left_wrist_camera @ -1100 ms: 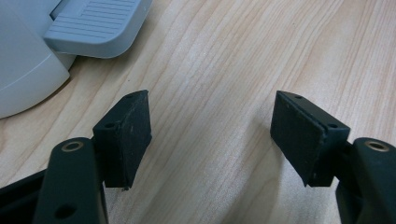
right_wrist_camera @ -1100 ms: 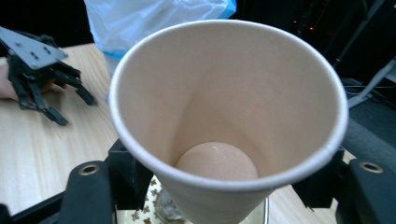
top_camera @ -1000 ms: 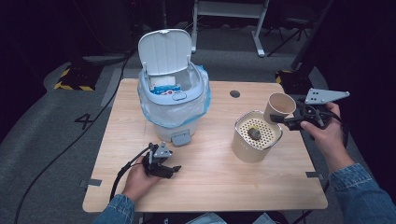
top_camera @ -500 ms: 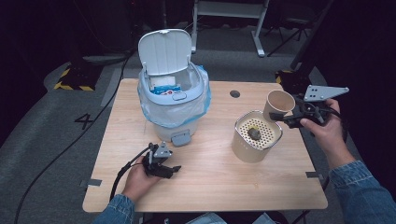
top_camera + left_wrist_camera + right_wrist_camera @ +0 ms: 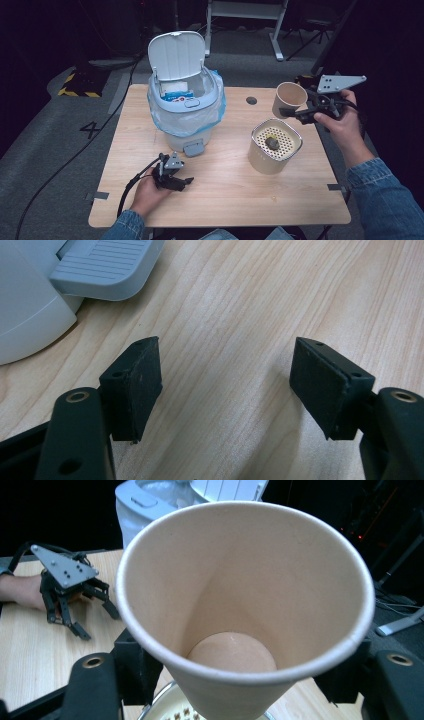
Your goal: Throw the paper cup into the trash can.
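A tan paper cup [image 5: 289, 97] hangs tipped above the table's right side, its mouth turned toward the bin. My right gripper [image 5: 295, 114] is shut on its lower wall. In the right gripper view the cup [image 5: 240, 605] looks empty, with a black jaw pressed on either side. Just below it stands a cream canister [image 5: 265, 160] with a perforated top and a dark lump [image 5: 272, 143] lying on that top. My left gripper [image 5: 182, 182] rests on the table near the front left. Its jaws stand open with nothing but bare wood between the pads [image 5: 135, 380].
A white pedal bin [image 5: 185, 100] with a plastic liner stands at the back centre with its lid up and packaging inside. Its pedal [image 5: 105, 265] sits just ahead of my left gripper. A small dark round hole [image 5: 251, 100] marks the tabletop behind the canister.
My right gripper has lifted the cup and carried it a little leftward, away from the table's right edge. The left hand has stayed put.
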`<state>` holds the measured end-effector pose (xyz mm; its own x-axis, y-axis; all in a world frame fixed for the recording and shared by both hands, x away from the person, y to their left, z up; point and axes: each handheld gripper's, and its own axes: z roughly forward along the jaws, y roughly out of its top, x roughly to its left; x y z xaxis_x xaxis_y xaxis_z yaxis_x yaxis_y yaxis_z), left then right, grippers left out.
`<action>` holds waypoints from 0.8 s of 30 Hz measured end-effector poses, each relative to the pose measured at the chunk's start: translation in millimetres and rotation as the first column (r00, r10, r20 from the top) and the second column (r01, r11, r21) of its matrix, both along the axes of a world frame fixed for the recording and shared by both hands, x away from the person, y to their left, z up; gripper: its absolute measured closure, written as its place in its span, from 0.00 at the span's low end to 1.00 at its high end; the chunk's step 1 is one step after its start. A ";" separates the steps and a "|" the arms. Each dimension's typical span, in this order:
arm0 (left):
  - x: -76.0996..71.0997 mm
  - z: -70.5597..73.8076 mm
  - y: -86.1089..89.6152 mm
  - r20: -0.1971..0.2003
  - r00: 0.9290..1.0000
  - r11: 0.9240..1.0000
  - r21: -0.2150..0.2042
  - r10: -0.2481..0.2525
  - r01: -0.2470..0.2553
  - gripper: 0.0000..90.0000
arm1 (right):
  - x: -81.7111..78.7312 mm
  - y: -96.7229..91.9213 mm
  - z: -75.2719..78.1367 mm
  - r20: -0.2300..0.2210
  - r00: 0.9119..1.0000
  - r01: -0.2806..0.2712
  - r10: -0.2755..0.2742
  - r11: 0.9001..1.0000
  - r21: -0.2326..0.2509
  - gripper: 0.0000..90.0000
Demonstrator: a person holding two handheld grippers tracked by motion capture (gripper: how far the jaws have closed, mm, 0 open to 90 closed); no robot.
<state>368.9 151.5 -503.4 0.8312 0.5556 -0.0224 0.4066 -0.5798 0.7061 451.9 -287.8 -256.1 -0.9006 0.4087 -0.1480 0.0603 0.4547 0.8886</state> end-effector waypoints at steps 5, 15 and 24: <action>-0.5 0.1 0.4 0.002 1.000 1.000 0.001 0.008 -0.008 0.32 | 10.8 14.0 13.2 -0.020 0.998 -0.051 0.052 0.998 0.020 0.36; -1.3 0.2 1.0 0.001 1.000 1.000 0.004 0.014 -0.014 0.32 | 36.0 54.8 33.7 -0.042 0.992 -0.120 0.121 0.992 0.038 0.35; -1.1 0.2 0.9 0.005 1.000 1.000 0.003 0.013 -0.013 0.32 | 53.6 92.6 46.4 -0.066 0.980 -0.184 0.187 0.982 0.053 0.35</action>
